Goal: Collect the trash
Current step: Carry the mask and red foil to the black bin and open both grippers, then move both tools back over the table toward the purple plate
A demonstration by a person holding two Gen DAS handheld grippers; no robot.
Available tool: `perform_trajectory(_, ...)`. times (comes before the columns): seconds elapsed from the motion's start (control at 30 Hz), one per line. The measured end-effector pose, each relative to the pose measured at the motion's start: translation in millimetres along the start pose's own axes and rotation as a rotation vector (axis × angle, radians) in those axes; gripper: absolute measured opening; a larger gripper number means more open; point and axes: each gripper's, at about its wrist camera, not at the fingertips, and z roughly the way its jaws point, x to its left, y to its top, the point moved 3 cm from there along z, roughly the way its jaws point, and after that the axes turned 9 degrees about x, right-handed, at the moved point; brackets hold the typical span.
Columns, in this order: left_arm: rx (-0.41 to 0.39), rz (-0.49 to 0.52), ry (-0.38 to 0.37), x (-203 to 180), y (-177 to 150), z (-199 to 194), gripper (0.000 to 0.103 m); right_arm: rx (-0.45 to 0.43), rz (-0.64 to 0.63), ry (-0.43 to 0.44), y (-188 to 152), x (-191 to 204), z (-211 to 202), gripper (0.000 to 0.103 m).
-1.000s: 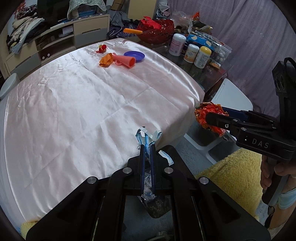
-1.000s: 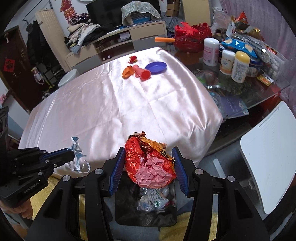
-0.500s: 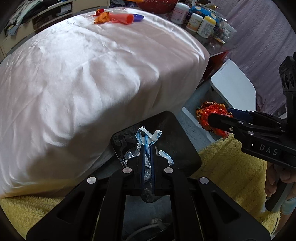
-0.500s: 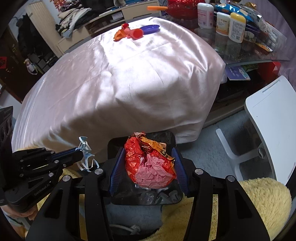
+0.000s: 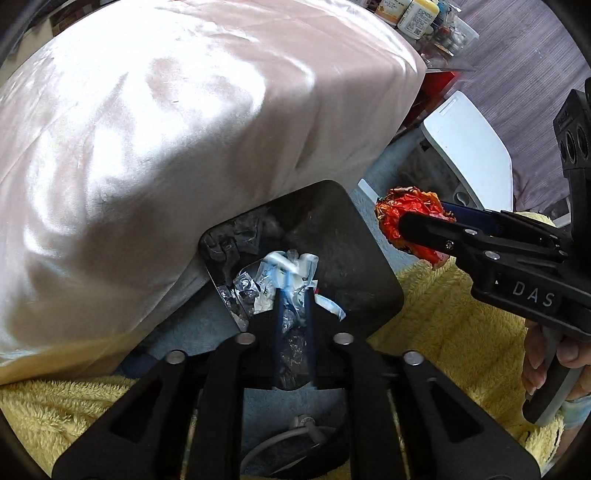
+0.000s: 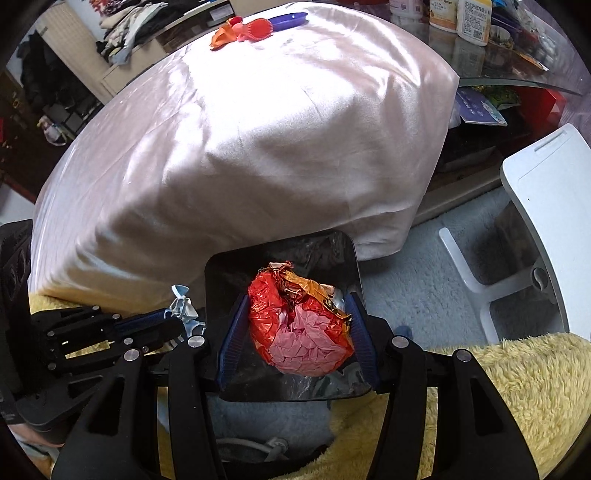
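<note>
A black lined bin (image 5: 347, 236) (image 6: 221, 280) stands on the floor at the table's edge, with crumpled trash inside. My left gripper (image 5: 294, 286) (image 6: 177, 319) points down over its mouth. Its jaws are opening: a narrow gap shows between the blue fingers, and a blue-white paper wrapper (image 5: 291, 264) (image 6: 181, 301) still sits at their tips. My right gripper (image 6: 298, 298) (image 5: 410, 218) hangs over the bin's right side, shut on a crumpled red and orange foil ball (image 6: 299, 332) (image 5: 399, 201). Its jaws are just starting to open, pads still against the ball.
The table under a pink satin cloth (image 5: 184, 129) (image 6: 258, 129) rises right behind the bin. A white stool (image 5: 469, 147) (image 6: 546, 206) stands to the right. A yellow fluffy rug (image 5: 443, 314) (image 6: 517, 369) surrounds the bin. Orange cups and a blue plate (image 6: 258, 27) lie at the table's far side.
Both grippers have sunk from table height to just above the bin and tilted downward. The left fingers have parted a little; the wrapper stays at their tips. The foil ball stays gripped.
</note>
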Motion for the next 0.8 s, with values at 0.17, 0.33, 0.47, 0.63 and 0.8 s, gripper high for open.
perform_trajectory(0.17,0.005,0.009,-0.002,1.1,1.6,-0.5,0.041,0.001,0.02,0.011,4.9,-2.9,0.6,0.069)
perform_trajectory(0.33,-0.012,-0.006,0.008,7.4,3.4,-11.3,0.051,-0.014,0.041,0.027,9.1,-6.9,-3.8,0.08)
perform_trajectory(0.47,-0.062,-0.017,0.025,15.3,5.8,-33.7,0.072,-0.051,0.077,0.034,16.9,-16.4,-13.7,0.09)
perform_trajectory(0.63,-0.138,-0.022,0.078,24.1,14.9,-65.8,0.084,-0.107,0.104,0.033,32.1,-26.5,-34.5,0.096)
perform_trajectory(0.8,-0.181,-0.044,0.12,41.2,30.0,-84.0,0.088,-0.169,0.092,0.02,55.6,-30.1,-58.1,0.097)
